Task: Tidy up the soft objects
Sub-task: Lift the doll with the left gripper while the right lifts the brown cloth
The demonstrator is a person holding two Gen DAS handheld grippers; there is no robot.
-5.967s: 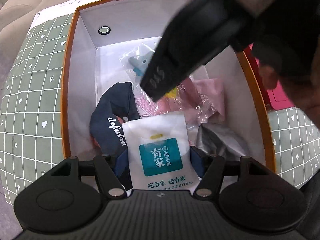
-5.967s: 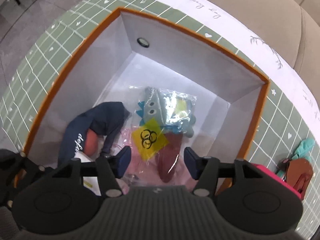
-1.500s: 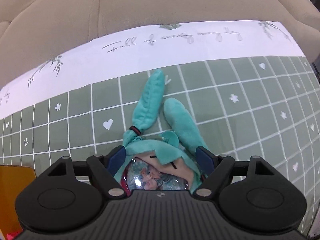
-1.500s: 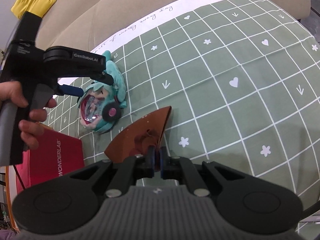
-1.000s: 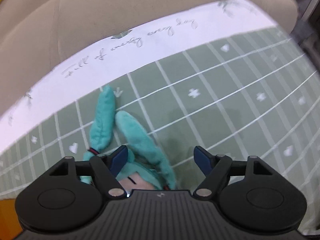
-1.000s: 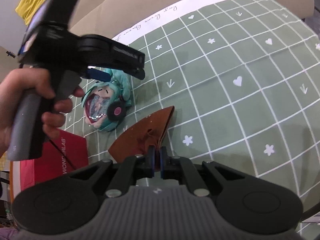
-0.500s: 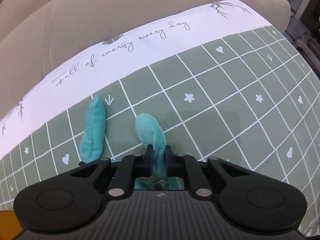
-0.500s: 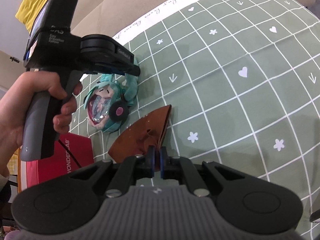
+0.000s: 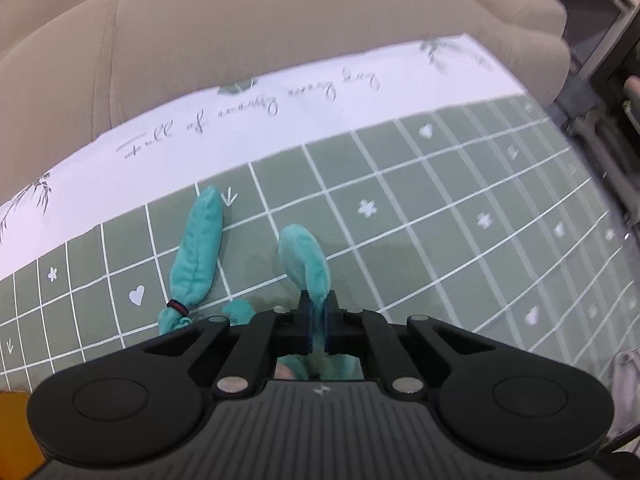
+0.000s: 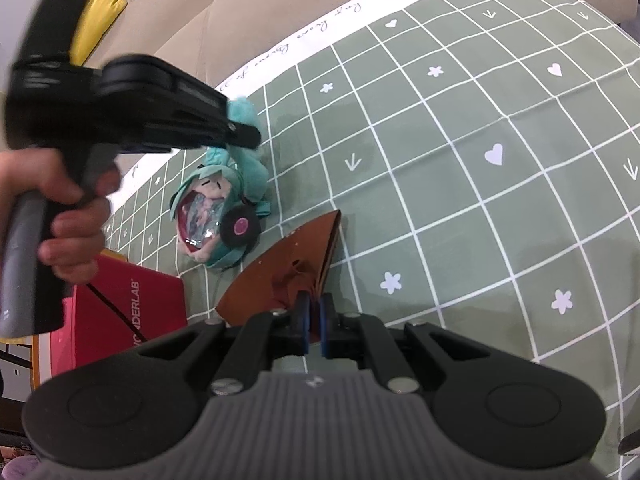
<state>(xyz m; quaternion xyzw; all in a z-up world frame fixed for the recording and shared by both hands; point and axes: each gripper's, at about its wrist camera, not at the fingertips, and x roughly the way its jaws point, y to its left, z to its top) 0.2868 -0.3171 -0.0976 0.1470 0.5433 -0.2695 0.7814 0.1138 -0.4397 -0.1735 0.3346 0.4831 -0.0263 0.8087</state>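
Near the green grid cloth's point(image 10: 460, 200) white lettered edge, open squares stretching right, teal plush doll point(image 10: 224, 208) with pink headphones, left gripper point(image 9: 318, 322) clamped on its teal pigtail point(image 9: 306, 264), right gripper point(image 10: 314, 322) pinching brown fabric piece point(image 10: 288, 276), red box point(image 10: 132, 312) at the left edge.

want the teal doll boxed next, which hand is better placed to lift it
Left. Its tongs are shut on one pigtail of the teal doll. The right tongs are shut on the brown fabric piece, beside the doll, so that hand is occupied.
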